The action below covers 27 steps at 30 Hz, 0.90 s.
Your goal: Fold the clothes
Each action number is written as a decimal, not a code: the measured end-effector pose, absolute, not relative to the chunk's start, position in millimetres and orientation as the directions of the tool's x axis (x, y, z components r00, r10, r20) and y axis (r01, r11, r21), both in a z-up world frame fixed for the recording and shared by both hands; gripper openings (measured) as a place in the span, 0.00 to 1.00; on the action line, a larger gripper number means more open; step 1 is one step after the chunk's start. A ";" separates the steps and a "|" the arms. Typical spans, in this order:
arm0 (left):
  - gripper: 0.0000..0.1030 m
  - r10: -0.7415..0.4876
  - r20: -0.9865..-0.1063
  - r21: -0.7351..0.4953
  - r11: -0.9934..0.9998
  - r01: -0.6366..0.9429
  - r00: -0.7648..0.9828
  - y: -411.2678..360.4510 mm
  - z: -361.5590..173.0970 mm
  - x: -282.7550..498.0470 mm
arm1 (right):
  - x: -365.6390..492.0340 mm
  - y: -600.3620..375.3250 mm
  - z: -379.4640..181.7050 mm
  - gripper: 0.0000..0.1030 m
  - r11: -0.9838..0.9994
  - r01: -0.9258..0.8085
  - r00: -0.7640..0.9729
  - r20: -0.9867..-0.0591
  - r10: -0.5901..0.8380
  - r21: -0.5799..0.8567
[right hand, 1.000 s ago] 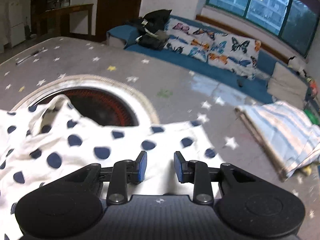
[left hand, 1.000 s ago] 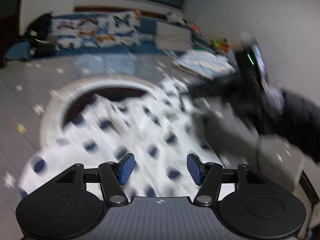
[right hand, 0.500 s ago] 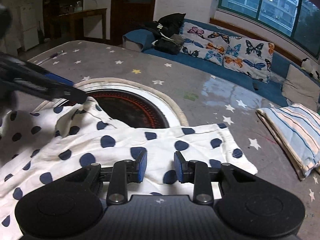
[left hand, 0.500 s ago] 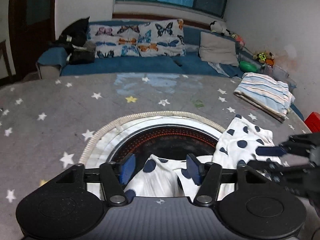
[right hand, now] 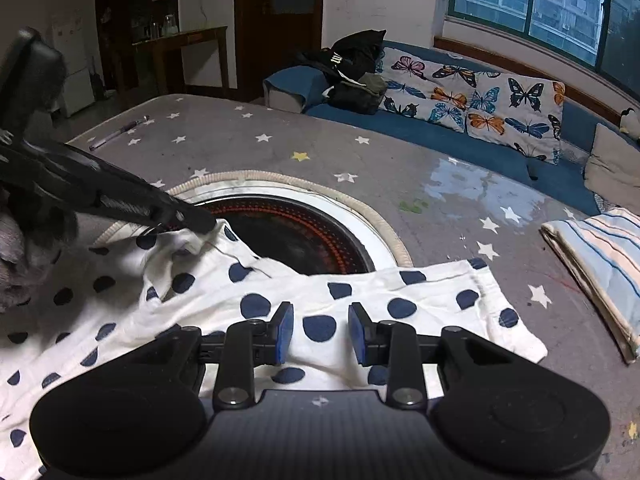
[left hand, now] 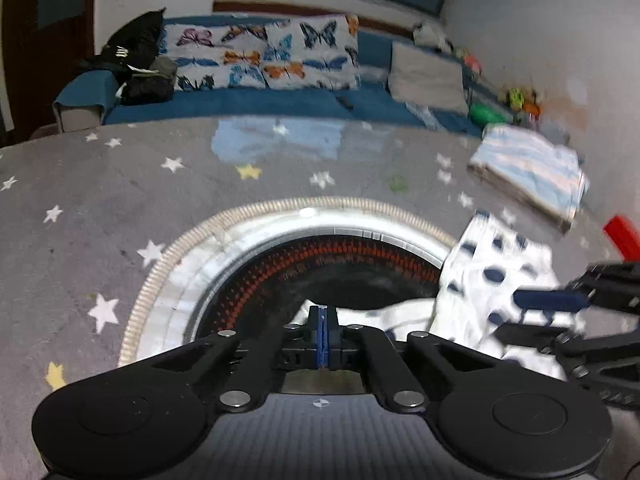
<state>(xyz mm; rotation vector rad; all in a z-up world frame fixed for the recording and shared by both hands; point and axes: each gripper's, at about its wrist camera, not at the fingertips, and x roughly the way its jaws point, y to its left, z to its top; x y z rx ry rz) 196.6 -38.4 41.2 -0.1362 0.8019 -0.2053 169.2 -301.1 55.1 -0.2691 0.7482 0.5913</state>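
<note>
Since half a second ago, left fingers (left hand: 322,330) closed, clamped on white navy-dotted cotton garment (right hand: 360,300); right fingers (right hand: 320,332) apart above its hem.

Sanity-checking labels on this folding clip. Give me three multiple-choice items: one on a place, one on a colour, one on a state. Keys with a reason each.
1. Where does the folded striped cloth lie?
A. in the round opening
B. on the starred grey cover, right of the polka-dot garment
C. on the blue sofa

2. What colour are the garment's dots?
A. navy
B. red
C. green

3. How do the left tongs stand?
A. wide open above the cover
B. open around the striped cloth
C. shut on the garment's edge

Key:
1 B: the right wrist view shows it flat on the cover, apart from the garment.
2 A: the dots are dark blue on white.
3 C: the pads meet, having just closed, and the cloth puckers at their tip.
</note>
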 end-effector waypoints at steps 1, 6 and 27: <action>0.00 -0.244 -0.681 -0.213 0.968 0.132 0.691 -35.7 47.1 192.1 | 169.5 -300.4 55.8 0.29 0.807 -0.591 0.581 -0.704 0.409 -0.020; 0.00 -0.305 -0.599 -0.233 0.951 0.204 0.740 -36.9 72.1 160.4 | 172.2 -299.6 61.0 0.29 0.814 -0.581 0.589 -0.692 0.417 -0.004; 0.00 -0.499 -0.683 -0.258 0.848 0.463 0.533 -111.2 22.6 98.3 | 179.2 -288.7 52.7 0.29 0.787 -0.604 0.490 -0.719 0.493 0.128</action>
